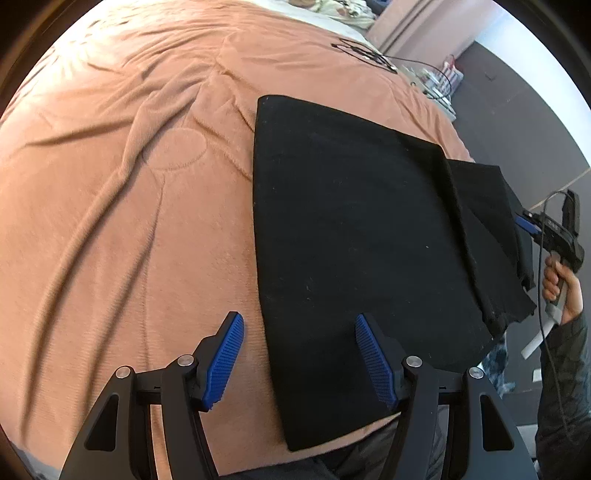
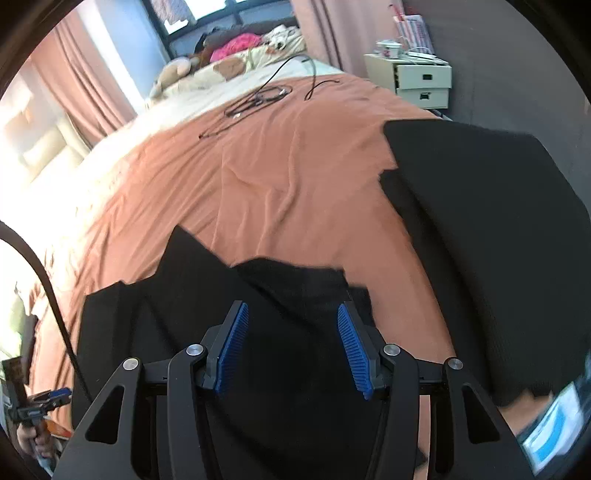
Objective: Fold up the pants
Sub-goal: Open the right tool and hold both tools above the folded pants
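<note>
bedspread (image 2: pixel 280 177): orange-brown, creased, covers bed | cables (image 2: pixel 258 98): black, loose tangle on far part of spread | drawer unit (image 2: pixel 421 83): cream, 2 drawers, by bed at grey wall, small items on top | curtains (image 2: pixel 92 88): pink | soft toy (image 2: pixel 177 70): poss. plush, blurry, near window

No text, label, brand or number can be read in either view. In the right wrist view, at about 1 o'clock, the papers (image 2: pixel 412 27) standing behind the white drawer unit (image 2: pixel 423 83) carry red markings too small and blurred to make out, and the blue-and-white object (image 2: pixel 554 424) at about 4 o'clock is smeared beyond reading
</note>
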Available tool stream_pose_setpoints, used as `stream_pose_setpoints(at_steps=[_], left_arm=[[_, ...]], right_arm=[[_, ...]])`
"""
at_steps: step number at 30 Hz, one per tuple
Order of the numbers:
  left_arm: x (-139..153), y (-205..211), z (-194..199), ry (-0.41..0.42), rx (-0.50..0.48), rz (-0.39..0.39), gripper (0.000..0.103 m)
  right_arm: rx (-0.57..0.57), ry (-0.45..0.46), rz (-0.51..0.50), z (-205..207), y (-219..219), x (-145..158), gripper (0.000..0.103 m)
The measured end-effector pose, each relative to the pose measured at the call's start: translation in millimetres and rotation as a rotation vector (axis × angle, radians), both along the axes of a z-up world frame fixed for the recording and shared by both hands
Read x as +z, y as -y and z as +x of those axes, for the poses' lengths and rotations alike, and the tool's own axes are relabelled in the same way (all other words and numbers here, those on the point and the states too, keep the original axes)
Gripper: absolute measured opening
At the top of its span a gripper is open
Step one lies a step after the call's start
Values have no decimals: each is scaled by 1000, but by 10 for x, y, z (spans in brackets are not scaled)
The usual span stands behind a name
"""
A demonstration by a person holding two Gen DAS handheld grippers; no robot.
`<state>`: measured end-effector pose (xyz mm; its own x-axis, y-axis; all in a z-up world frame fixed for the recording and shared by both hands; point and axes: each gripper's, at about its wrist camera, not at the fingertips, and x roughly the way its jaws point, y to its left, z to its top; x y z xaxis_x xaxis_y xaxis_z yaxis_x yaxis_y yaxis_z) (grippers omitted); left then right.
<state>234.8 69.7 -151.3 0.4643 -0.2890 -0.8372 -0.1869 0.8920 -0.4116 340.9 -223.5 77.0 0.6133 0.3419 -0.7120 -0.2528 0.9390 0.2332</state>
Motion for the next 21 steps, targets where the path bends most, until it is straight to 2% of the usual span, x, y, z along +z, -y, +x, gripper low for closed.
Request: stream_pose_setpoints(at_steps=[4, 10, 16, 21], left_arm=[[-60, 30, -21, 15, 38, -4, 65], [-55, 6, -75, 36, 85, 6, 65], [-67, 20, -109, 41, 100, 5, 65], [-83, 2, -151, 41, 98, -9, 65]], right_arm=[[-9, -29, -31, 279, -195, 8, 49], [43, -85, -30, 382, -436, -85, 49], [171, -77, -7, 30, -463, -92, 49], [255, -64, -55, -307, -546, -186, 49]])
